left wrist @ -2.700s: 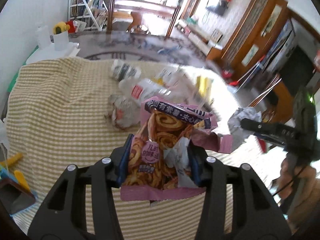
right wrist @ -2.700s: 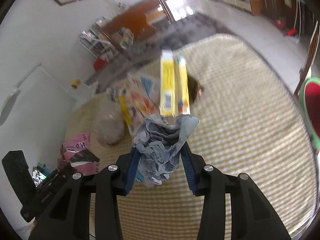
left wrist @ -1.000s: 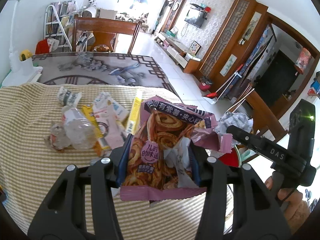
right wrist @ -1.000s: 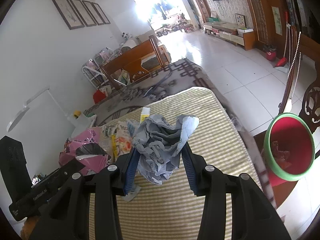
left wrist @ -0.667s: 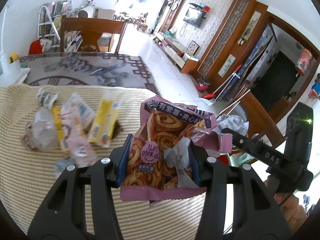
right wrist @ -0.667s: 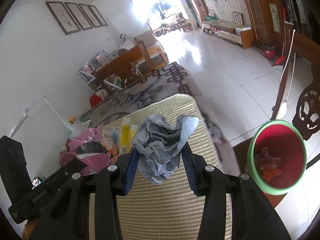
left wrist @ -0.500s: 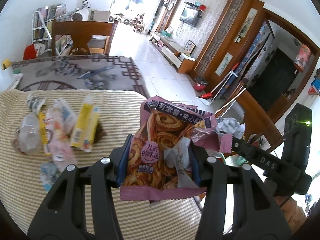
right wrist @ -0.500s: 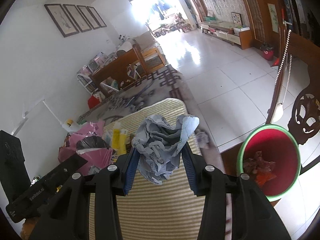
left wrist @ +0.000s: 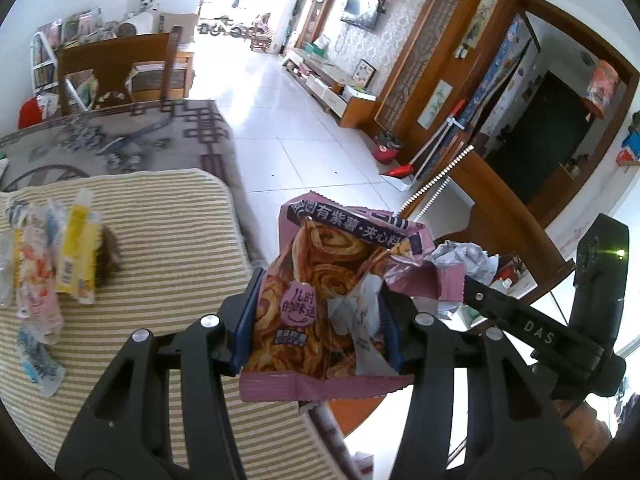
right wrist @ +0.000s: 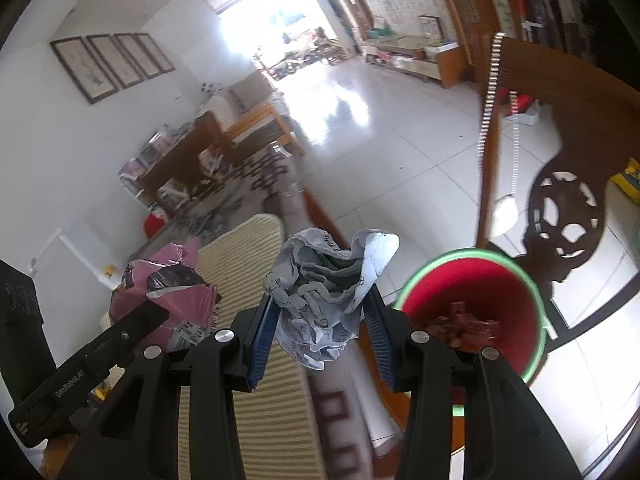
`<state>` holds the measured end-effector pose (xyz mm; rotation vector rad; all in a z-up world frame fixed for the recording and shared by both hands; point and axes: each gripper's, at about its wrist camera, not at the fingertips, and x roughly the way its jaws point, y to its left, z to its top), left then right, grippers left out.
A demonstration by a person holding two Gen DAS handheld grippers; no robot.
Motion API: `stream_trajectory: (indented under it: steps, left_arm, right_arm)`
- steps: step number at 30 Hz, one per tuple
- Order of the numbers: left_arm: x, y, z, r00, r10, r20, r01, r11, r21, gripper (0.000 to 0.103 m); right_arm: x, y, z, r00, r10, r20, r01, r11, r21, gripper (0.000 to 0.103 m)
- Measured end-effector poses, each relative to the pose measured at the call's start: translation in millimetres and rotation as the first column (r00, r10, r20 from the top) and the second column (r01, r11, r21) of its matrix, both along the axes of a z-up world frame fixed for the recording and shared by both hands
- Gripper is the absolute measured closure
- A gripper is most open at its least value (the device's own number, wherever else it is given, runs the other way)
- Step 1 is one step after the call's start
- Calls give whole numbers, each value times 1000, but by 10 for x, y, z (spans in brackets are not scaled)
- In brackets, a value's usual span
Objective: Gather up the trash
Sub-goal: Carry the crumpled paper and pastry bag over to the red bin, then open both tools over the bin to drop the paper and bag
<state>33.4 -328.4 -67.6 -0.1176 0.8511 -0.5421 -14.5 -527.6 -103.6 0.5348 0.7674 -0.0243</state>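
My left gripper (left wrist: pixel 318 312) is shut on a pink snack bag (left wrist: pixel 320 292) printed with swirl biscuits, held over the table's right edge. My right gripper (right wrist: pixel 320 320) is shut on a crumpled grey paper ball (right wrist: pixel 324 292), also seen in the left wrist view (left wrist: pixel 468 258). A red bin with a green rim (right wrist: pixel 480 280) stands on the floor just right of and below the paper ball, with some trash inside. The pink bag shows at the left in the right wrist view (right wrist: pixel 172 280).
Several wrappers, with a yellow carton (left wrist: pixel 76 248) among them, lie on the striped tablecloth (left wrist: pixel 168 240) at the left. A carved wooden chair (right wrist: pixel 560 184) stands behind the bin. A grey patterned rug (left wrist: pixel 120 136) and white tiled floor (left wrist: pixel 300 148) lie beyond the table.
Both grippers have swung right, away from the trash pile toward the table edge. The red bin has come closer, now just beside the paper ball. Both loads stay gripped.
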Motion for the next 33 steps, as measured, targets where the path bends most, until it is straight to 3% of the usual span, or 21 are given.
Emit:
stream_trajectory:
  steps: [10, 18, 29, 33]
  left_arm:
    - [117, -701, -275, 994, -88, -62, 90, 996, 21, 54]
    - [216, -1217, -594, 975, -168, -142, 180, 981, 73, 54]
    - [359, -1497, -871, 965, -153, -212, 187, 971, 152, 54]
    - [348, -1562, -937, 959, -169, -228, 209, 964, 166, 45]
  right_arm:
    - [-158, -686, -171, 994, -100, -52, 100, 995, -10, 60]
    - [-218, -1013, -370, 983, -146, -109, 146, 989, -8, 60]
    - [-202, -1221, -412, 975, -191, -114, 190, 982, -22, 60]
    - [-183, -1265, -447, 974, -192, -121, 192, 981, -14, 60]
